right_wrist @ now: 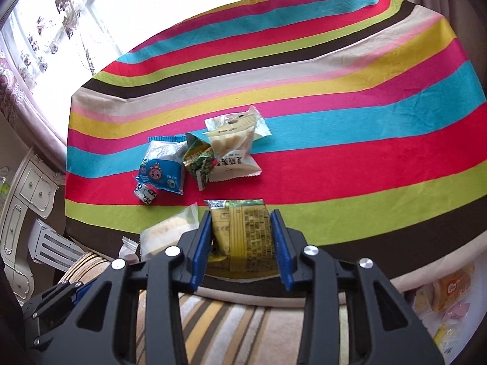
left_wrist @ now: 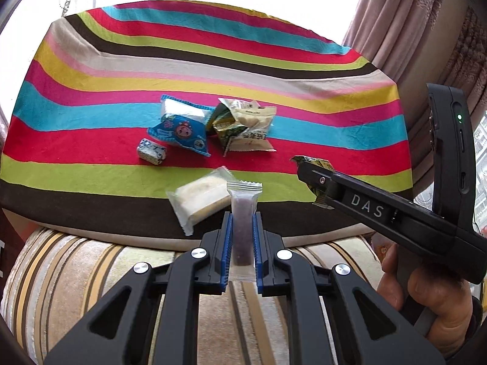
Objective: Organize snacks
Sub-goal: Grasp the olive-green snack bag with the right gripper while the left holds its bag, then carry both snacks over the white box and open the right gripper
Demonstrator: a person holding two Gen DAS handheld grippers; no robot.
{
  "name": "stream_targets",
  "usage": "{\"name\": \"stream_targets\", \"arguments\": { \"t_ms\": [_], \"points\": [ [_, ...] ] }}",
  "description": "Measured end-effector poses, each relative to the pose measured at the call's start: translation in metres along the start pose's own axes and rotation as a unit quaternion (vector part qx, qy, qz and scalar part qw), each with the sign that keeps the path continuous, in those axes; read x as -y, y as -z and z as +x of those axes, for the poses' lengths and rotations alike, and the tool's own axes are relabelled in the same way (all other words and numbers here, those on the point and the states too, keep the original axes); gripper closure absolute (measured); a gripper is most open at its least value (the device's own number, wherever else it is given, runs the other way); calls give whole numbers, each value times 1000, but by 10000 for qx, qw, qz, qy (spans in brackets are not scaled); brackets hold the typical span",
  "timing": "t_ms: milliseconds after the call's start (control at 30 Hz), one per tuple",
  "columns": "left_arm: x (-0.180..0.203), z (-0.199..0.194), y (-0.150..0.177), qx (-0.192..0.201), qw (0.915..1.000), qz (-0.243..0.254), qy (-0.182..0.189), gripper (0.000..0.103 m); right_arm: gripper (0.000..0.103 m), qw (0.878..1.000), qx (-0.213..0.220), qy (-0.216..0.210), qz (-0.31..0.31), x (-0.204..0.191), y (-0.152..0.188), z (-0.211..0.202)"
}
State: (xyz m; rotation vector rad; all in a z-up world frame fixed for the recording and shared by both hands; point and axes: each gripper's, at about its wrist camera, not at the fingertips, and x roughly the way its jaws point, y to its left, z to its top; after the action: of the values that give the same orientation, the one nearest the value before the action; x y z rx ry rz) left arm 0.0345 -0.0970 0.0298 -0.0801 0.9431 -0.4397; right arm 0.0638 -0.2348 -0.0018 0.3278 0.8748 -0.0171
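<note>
Left gripper (left_wrist: 242, 222) clenched on a slim clear-wrapped bar (left_wrist: 242, 213) with dark filling; bar stands lengthwise between the blue pads (left_wrist: 229, 243), serrated top edge sticking out past the tips; held above the near edge of the striped cloth (left_wrist: 91, 91).

Right gripper (right_wrist: 240, 222) clamped on a yellow-green snack packet (right_wrist: 243, 234), printed back facing the camera, top edge clear of the tips; in the left wrist view the same tool comes in from the right, a hand (left_wrist: 432, 301) wrapped round its handle.

On the cloth just beyond the bar: pale cake in a clear wrapper (left_wrist: 201, 199), lying tilted across the brown and green stripes. Further back, a loose cluster on the red and blue stripes: small wrapped candy (left_wrist: 151, 151) at left; blue cartoon packet (left_wrist: 182, 126) just beside it; dark green packet (left_wrist: 226, 127) wedged between that and a white packet with pale pieces (left_wrist: 254, 127), these three touching or overlapping.

Cloth covers a striped sofa-like cushion (left_wrist: 91, 270); curtains (left_wrist: 411, 15) at right; more wrapped snacks (right_wrist: 450, 292) off the cloth at lower right in the right wrist view, too blurred to identify.
</note>
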Motion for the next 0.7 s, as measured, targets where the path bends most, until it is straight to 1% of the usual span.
{"name": "stream_targets", "arguments": {
  "t_ms": [133, 333, 433, 600, 700],
  "points": [
    [25, 5, 2, -108, 9995, 217, 201, 93, 65, 9997, 97, 15, 222, 33, 11, -25],
    [70, 17, 10, -377, 9955, 608, 622, 93, 65, 9981, 221, 221, 528, 83, 32, -58],
    [98, 24, 17, -553, 9911, 833, 873, 93, 64, 9967, 225, 379, 681, 108, 46, -70],
    [141, 33, 29, -813, 9810, 1244, 1248, 93, 64, 9923, 173, 617, 1060, 154, 71, -84],
    [160, 39, 38, -974, 9755, 1425, 1365, 93, 64, 9889, 136, 772, 1262, 179, 85, -91]
  ]
}}
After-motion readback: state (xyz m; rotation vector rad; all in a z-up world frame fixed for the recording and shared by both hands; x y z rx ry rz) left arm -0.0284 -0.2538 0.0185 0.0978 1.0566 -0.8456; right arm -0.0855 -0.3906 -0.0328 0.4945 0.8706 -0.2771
